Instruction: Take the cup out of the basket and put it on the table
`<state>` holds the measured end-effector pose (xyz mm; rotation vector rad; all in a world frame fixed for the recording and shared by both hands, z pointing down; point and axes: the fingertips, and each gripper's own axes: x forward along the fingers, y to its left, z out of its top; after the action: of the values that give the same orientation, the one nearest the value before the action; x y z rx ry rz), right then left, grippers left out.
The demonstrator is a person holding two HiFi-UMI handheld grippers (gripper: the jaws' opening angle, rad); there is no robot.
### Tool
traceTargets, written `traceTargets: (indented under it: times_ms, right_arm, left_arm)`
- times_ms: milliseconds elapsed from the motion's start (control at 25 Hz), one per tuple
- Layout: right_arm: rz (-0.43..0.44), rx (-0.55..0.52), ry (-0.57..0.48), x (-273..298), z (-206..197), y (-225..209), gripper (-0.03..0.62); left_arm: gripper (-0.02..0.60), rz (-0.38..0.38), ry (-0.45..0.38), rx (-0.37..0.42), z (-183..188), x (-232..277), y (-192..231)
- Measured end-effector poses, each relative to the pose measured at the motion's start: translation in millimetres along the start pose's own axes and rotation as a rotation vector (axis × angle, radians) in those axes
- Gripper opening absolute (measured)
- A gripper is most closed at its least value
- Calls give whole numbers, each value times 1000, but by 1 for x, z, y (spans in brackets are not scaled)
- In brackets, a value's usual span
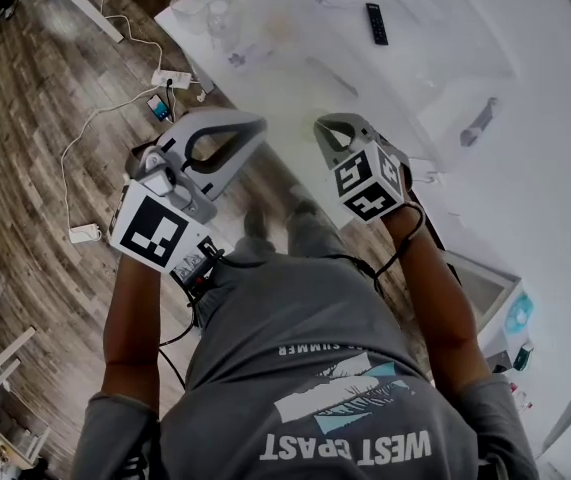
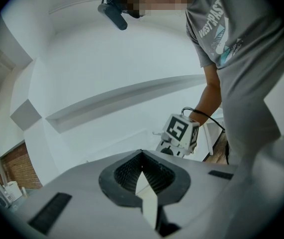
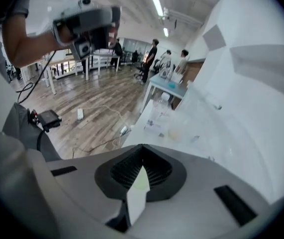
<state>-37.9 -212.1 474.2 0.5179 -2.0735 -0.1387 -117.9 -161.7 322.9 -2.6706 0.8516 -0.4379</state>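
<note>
No cup or basket can be made out in any view. I stand at the near edge of a white table (image 1: 295,78) with both grippers raised at chest height. My left gripper (image 1: 250,125) is shut, its jaw tips meeting with nothing between them (image 2: 142,152). My right gripper (image 1: 325,126) is also shut and empty (image 3: 142,146). The two are level, about a hand's width apart, each in sight of the other: the right gripper (image 2: 180,133) with its marker cube, the left gripper (image 3: 89,21) high up.
On the table lie a black remote (image 1: 376,23), a grey object (image 1: 480,123) and blurred clear items (image 1: 215,13) at its far left corner. A power strip (image 1: 170,78) and cables trail over the wooden floor. People (image 3: 154,54) stand by far tables.
</note>
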Motion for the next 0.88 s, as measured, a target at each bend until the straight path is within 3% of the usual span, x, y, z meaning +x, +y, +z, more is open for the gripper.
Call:
traceTargets:
  times_ms: [160, 360, 600, 880]
  right_arm:
    - [-74, 11, -253, -50, 55, -10, 12]
    - [-165, -69, -478, -113, 103, -14, 11]
    - [-206, -15, -553, -154, 113, -9, 11]
    - [-228, 22, -543, -169, 99, -8, 11]
  left_arm:
    - [8, -19, -10, 16, 5, 1, -2]
    - [8, -40, -20, 36, 13, 0, -5]
    - [8, -68, -34, 62, 21, 0, -10]
    - [8, -98, -43, 78, 31, 9, -19]
